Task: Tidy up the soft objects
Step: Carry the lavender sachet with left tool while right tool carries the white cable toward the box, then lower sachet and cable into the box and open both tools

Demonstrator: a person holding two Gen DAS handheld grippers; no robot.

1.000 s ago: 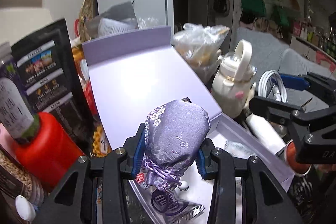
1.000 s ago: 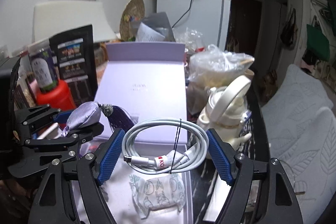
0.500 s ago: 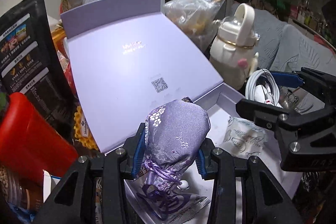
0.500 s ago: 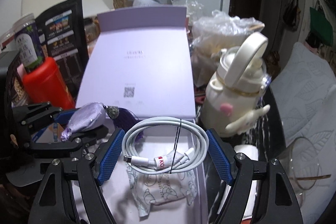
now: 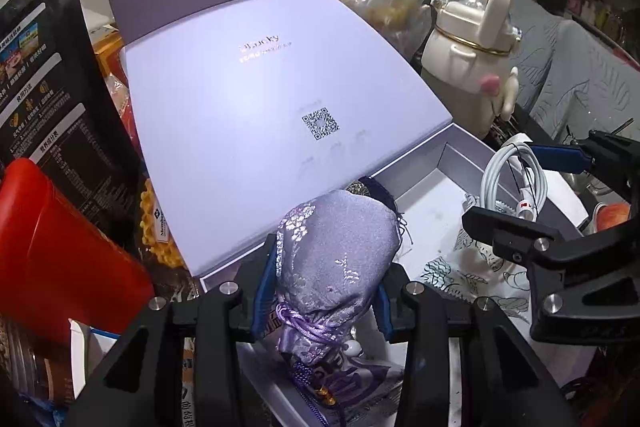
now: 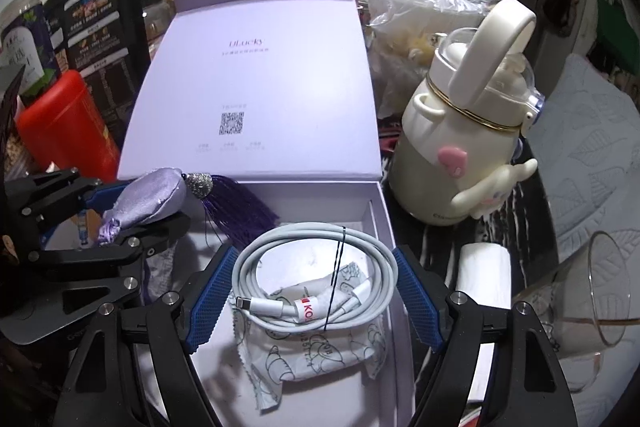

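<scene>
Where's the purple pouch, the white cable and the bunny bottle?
Pouch (image 5: 336, 251): left wrist view, middle of its fabric body.
Cable (image 6: 316, 259): right wrist view, left of the coil's top arc.
Bottle (image 6: 452, 163): right wrist view, its cream belly.

packet (image 6: 320, 343) in box (image 6: 380, 223); bottle (image 6: 468, 147) right of box; canister (image 6: 64, 123) left.
</scene>
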